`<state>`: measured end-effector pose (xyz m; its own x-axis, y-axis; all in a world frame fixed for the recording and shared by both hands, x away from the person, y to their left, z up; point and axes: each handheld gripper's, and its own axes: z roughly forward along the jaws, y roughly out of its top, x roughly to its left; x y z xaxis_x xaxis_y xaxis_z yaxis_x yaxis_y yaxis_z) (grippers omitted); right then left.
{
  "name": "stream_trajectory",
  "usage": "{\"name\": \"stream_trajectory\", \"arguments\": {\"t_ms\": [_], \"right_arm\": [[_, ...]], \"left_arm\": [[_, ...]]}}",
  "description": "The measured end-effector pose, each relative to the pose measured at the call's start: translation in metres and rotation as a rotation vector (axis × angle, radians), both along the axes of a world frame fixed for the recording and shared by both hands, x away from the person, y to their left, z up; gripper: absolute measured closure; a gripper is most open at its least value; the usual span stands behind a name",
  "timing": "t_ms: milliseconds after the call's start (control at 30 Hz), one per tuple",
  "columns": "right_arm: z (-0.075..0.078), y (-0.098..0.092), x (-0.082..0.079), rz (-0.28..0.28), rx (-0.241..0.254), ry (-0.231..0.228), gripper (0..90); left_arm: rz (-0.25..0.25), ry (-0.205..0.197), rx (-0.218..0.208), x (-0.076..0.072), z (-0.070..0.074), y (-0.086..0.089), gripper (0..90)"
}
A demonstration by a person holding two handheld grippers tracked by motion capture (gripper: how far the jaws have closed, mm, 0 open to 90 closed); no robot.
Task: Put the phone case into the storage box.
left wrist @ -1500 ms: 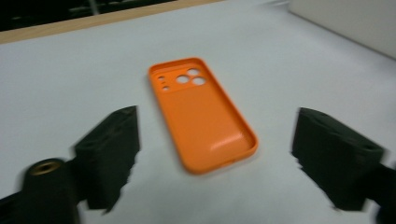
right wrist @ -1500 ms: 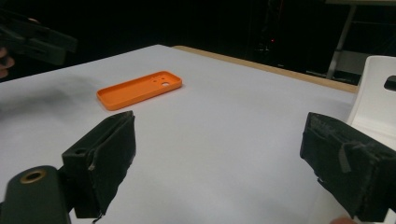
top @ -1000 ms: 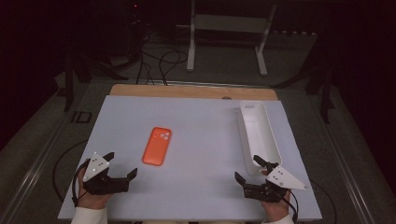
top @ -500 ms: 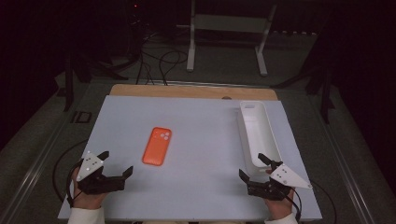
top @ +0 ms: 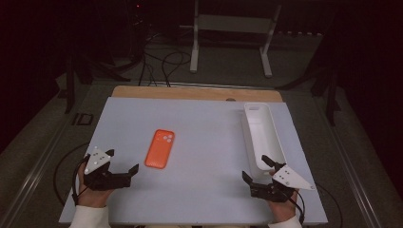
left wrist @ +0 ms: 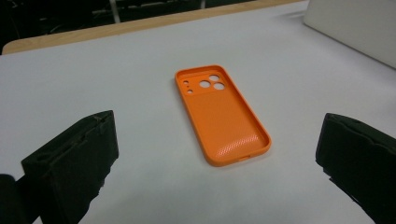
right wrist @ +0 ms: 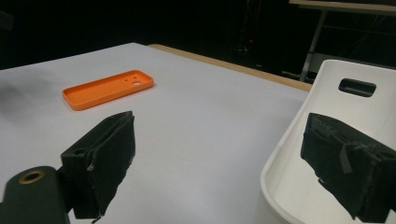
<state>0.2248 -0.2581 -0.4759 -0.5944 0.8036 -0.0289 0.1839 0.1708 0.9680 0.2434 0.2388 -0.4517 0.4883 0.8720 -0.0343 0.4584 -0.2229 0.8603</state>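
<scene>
Left gripper [top: 122, 164] lower; orange phone case [top: 160, 148] hollow-up.

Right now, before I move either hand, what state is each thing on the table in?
Phone case: empty, lying flat with its open side up, untouched.
White tray: upright on the table, nothing seen inside.
Left gripper: open, holding nothing, near the table edge and pointing toward the phone case.
Right gripper: open, holding nothing, at the near end of the white tray.
</scene>
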Motion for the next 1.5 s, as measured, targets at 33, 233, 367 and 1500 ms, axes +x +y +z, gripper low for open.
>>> {"name": "stream_trajectory", "arguments": {"t_ms": [33,233,367,1500], "right_arm": [[0.000,0.000,0.000,0.001,-0.002,-0.002,10.1],[-0.001,0.000,0.000,-0.002,-0.001,0.001,10.1],[-0.001,0.000,-0.001,-0.002,0.000,0.002,10.1],[-0.004,0.000,-0.002,-0.008,0.005,0.017,10.1]], "left_arm": [[0.001,0.001,0.005,0.002,0.000,-0.002,0.0],[-0.008,0.018,0.021,0.012,0.002,-0.009,0.0],[-0.015,0.033,0.035,0.019,0.002,-0.013,0.0],[-0.013,0.184,0.138,0.066,-0.021,-0.049,0.0]]}}
